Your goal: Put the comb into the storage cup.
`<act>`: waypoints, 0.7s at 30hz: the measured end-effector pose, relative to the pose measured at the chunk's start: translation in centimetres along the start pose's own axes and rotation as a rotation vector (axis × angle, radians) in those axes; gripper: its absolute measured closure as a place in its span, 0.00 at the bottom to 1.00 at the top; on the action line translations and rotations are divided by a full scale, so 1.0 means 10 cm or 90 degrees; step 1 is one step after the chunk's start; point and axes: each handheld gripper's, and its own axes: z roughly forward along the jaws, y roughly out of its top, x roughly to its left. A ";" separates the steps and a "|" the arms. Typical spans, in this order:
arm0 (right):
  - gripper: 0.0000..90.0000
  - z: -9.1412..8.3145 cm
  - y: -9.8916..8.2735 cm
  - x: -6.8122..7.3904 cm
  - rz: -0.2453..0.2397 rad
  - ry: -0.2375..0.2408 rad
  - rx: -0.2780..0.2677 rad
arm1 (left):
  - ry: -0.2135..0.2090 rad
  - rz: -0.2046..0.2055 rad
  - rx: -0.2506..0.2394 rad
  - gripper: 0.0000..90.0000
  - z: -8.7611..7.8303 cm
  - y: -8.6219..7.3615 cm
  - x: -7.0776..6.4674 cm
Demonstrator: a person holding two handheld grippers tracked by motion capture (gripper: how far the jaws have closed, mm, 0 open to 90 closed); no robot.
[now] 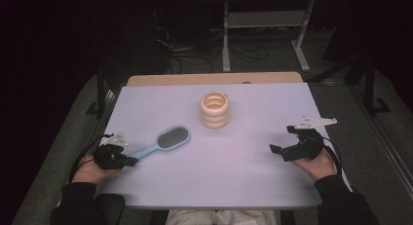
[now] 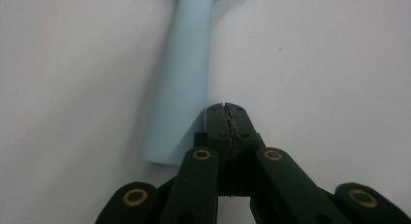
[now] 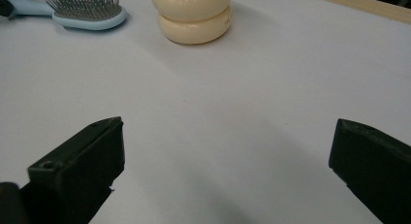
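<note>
A light blue hairbrush (image 1: 165, 140) lies bristles up on the white table (image 1: 214, 171), its handle pointing toward the left front. My left gripper (image 1: 130, 161) sits at the end of that handle (image 2: 181, 83), jaws shut on nothing, tips just beside the handle's right edge. A cream ribbed cup (image 1: 214, 109) made of stacked rings stands at the middle back. My right gripper (image 1: 280, 140) rests near the right edge with its jaws wide open and nothing between them. The right gripper view takes in the brush head (image 3: 87, 9) and the cup (image 3: 194, 15) farther off.
A wooden board edge (image 1: 214, 79) runs behind the table's far side. Beyond it stand a white frame's legs (image 1: 226, 40) and loose cables on the dark floor. Bare tabletop lies between the two grippers.
</note>
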 end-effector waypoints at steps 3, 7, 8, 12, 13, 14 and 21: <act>0.00 0.00 0.00 0.00 0.000 0.000 0.000 | 0.002 -0.001 0.001 1.00 -0.01 -0.01 0.01; 0.00 0.00 0.00 0.00 0.000 0.000 0.001 | 0.008 -0.001 -0.004 1.00 -0.05 -0.01 0.00; 0.00 0.00 0.00 0.00 0.000 0.000 0.001 | 0.009 -0.001 -0.007 1.00 -0.05 0.00 0.00; 0.00 0.00 0.00 0.00 0.000 0.000 0.000 | 0.014 0.004 -0.012 1.00 -0.10 0.01 -0.02; 0.00 0.00 0.00 -0.01 0.000 0.000 -0.001 | 0.015 0.005 -0.011 1.00 -0.12 0.01 -0.02; 0.00 0.00 0.00 -0.01 0.000 0.000 -0.001 | 0.016 0.005 -0.014 1.00 -0.13 0.01 -0.03; 0.00 0.00 0.00 0.00 0.000 0.001 0.000 | 0.021 0.015 -0.026 1.00 -0.20 0.03 -0.06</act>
